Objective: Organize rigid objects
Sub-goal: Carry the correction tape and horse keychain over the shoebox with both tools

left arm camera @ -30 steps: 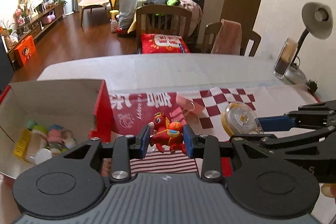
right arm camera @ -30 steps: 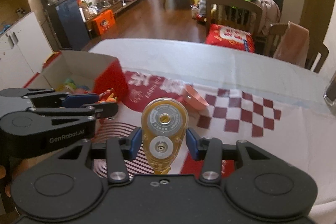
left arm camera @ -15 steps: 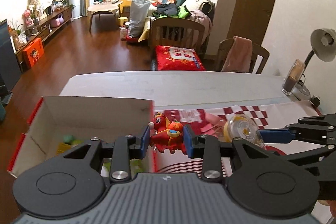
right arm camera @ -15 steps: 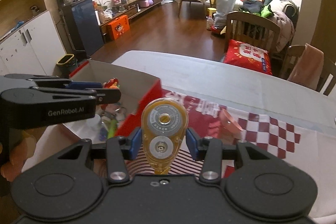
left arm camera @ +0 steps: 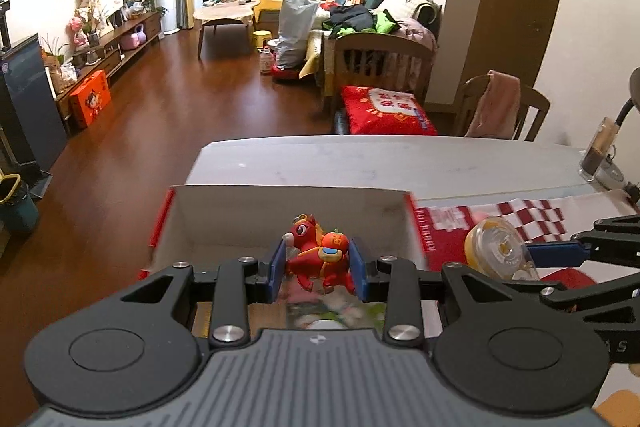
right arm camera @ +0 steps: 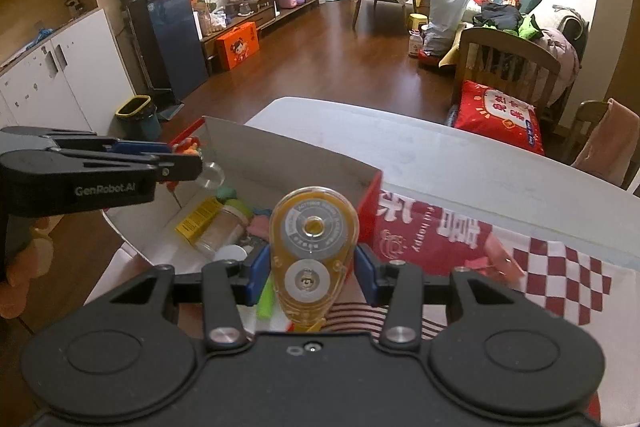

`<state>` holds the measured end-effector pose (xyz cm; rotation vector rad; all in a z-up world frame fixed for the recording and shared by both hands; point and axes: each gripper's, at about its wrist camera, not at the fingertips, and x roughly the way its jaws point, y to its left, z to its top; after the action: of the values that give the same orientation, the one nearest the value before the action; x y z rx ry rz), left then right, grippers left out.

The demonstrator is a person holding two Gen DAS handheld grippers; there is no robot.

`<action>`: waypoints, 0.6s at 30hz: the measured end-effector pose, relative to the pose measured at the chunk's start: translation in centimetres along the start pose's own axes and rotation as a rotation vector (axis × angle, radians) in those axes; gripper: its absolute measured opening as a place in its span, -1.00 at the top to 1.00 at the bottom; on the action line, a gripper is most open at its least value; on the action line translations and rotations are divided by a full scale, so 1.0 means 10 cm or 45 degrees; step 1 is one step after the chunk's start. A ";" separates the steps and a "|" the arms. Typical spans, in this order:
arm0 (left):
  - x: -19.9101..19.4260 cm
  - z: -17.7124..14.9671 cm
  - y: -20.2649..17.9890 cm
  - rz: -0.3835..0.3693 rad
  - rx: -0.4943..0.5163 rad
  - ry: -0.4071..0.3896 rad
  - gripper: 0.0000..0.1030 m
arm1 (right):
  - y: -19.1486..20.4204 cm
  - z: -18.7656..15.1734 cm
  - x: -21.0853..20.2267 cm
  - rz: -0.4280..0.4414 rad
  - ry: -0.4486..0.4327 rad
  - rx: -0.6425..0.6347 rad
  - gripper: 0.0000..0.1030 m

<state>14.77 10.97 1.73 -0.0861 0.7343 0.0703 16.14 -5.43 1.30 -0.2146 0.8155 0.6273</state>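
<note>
Left wrist view: your left gripper (left arm camera: 317,264) has its jaws nearly shut on the red toy horse (left arm camera: 316,257), hanging over the open box (left arm camera: 288,211). It looks light, hard and lumpy, so pinching the body beats the thin loop on top. Your right gripper (right arm camera: 313,269) is clamped partway on the yellow correction tape (right arm camera: 312,251), just above the box's near edge; smooth plastic shell, probably slippery, so grip the flat sides. Readable writing: "GenRobot.AI" on the left gripper; the tape's label is too small.
</note>
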 end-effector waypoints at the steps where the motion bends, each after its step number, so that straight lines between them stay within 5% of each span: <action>1: 0.02 0.00 0.07 0.002 0.001 0.007 0.36 | 0.04 0.01 0.05 -0.006 0.003 -0.002 0.15; 18: 0.78 -0.13 0.80 0.026 0.029 0.182 0.36 | 0.32 0.21 0.98 -0.072 0.113 0.026 0.15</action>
<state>18.90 19.03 -4.92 -0.0621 0.8785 0.0760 20.58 2.25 -4.32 -0.2474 0.8976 0.5591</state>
